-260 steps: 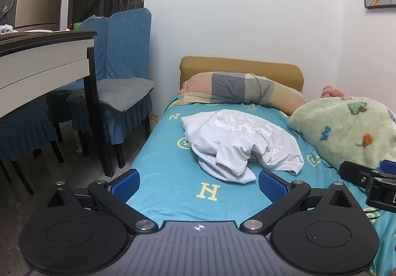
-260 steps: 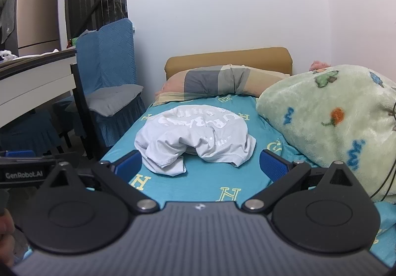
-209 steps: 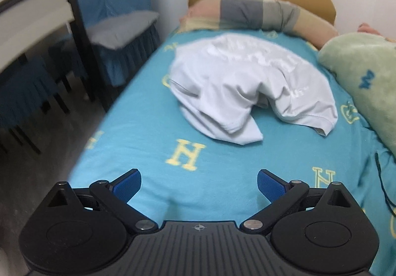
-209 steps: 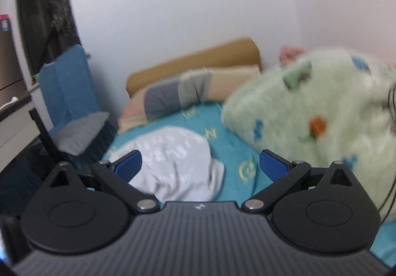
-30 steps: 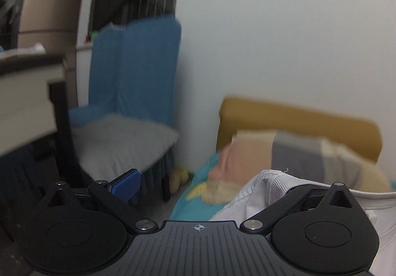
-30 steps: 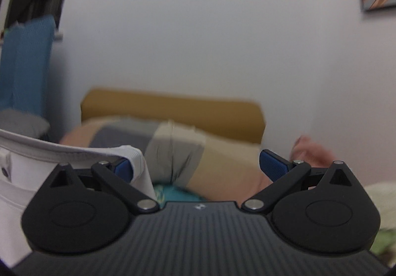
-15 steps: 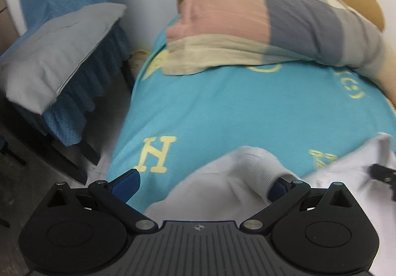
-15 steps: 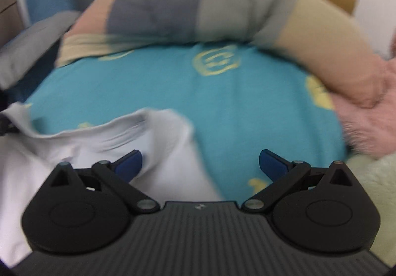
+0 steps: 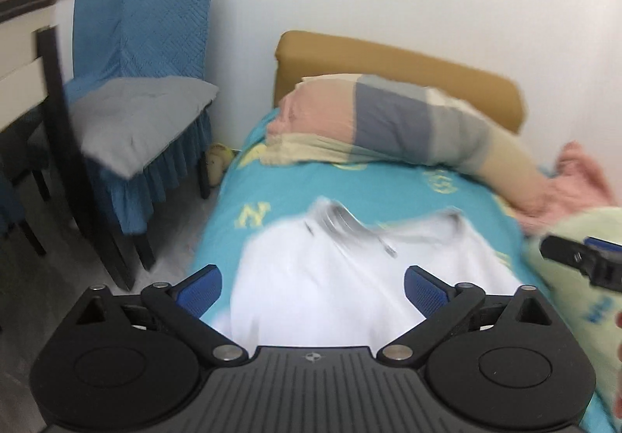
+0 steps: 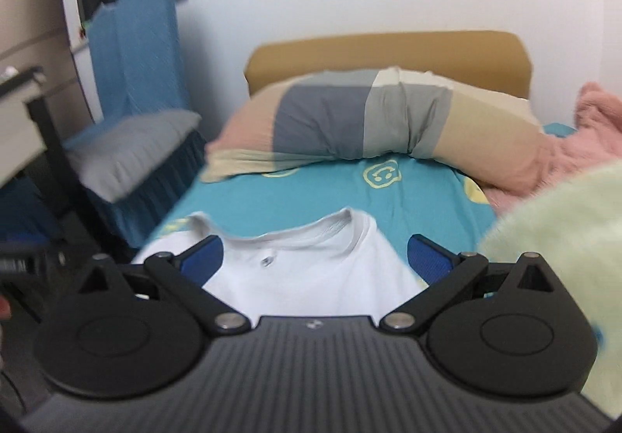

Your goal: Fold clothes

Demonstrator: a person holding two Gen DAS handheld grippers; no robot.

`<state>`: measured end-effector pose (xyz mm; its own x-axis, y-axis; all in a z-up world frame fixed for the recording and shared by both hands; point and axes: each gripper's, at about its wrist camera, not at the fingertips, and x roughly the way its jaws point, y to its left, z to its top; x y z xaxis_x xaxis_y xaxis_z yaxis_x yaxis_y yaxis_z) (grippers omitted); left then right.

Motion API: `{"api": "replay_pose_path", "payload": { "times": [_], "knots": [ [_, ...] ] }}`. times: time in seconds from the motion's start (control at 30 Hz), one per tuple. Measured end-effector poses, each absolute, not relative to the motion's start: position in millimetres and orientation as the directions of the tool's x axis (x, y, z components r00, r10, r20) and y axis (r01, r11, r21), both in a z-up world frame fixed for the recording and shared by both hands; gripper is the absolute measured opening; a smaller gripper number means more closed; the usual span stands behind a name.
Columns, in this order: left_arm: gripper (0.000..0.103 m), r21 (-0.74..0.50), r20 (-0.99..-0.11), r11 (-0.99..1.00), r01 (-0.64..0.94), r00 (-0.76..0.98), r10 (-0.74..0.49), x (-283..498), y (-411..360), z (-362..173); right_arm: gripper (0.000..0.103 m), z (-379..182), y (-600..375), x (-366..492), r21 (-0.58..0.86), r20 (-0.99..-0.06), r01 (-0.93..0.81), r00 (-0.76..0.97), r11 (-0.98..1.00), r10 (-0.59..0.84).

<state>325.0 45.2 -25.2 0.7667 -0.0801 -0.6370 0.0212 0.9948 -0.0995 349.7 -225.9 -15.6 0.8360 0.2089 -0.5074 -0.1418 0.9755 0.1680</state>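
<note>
On the bed, left wrist view: the white T-shirt point(image 9: 350, 277) lies spread on the turquoise sheet point(image 9: 388, 188), its collar end toward 12 o'clock, blurred.
Left gripper point(image 9: 313, 287): jaws wide apart, holding nothing, above the shirt's near part.
Pillow point(image 9: 388, 126): striped, at 12 o'clock of the shirt, against the tan headboard point(image 9: 388, 60).
Chair point(image 9: 144, 83): blue cover and grey cushion, at 10 o'clock, off the bed.
Right gripper point(image 9: 579, 262): only its dark tip shows at 3 o'clock, over the green blanket point(image 9: 583, 308); its opening cannot be told here.

On the bed, right wrist view: the T-shirt point(image 10: 311, 269) lies flat, collar toward 12 o'clock, a small label visible inside the neck.
Right gripper point(image 10: 315, 258): jaws wide apart, nothing between them, just over the shirt's shoulders.
Pillow point(image 10: 369, 122): at 12 o'clock, apart from the collar.
Pink fleece point(image 10: 583, 137): at 2 o'clock, beside the pillow.
Green blanket point(image 10: 563, 238): at 3 o'clock.
Chair point(image 10: 132, 122): at 10 o'clock.
</note>
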Motion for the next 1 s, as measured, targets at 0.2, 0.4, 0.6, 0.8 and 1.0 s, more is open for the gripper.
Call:
{"api": "replay_pose_path", "payload": {
  "times": [0.2, 0.4, 0.6, 0.8, 1.0],
  "knots": [
    [0.1, -0.166, -0.631, 0.986, -0.03, 0.771, -0.083, 215.8, 62.1, -14.3, 0.103, 17.4, -230.1, 223.1, 0.189, -0.448, -0.147, 0.867, 0.971, 0.219],
    [0.1, -0.291, -0.662, 0.948, -0.131, 0.742, -0.1, 153.6, 95.3, -20.3, 0.103, 27.2, -237.6, 138.1, 0.25, -0.433, -0.128, 0.872, 0.96, 0.229],
    [0.098, -0.409, -0.688, 0.88, -0.243, 0.715, -0.122, 131.5, 128.7, -39.9, 0.103, 18.7, -240.1, 101.3, 0.291, -0.435, -0.108, 0.87, 0.951, 0.232],
    [0.093, -0.494, -0.691, 0.798, -0.346, 0.713, -0.119, 176.2, 145.5, -86.4, 0.103, -15.5, -248.1, 102.2, 0.386, -0.459, -0.065, 0.852, 0.92, 0.252],
    [0.089, -0.559, -0.671, 0.711, -0.426, 0.737, -0.086, 236.5, 158.1, -139.6, 0.103, -43.5, -263.1, 134.0, 0.516, -0.491, -0.016, 0.814, 0.856, 0.311]
  ]
}}
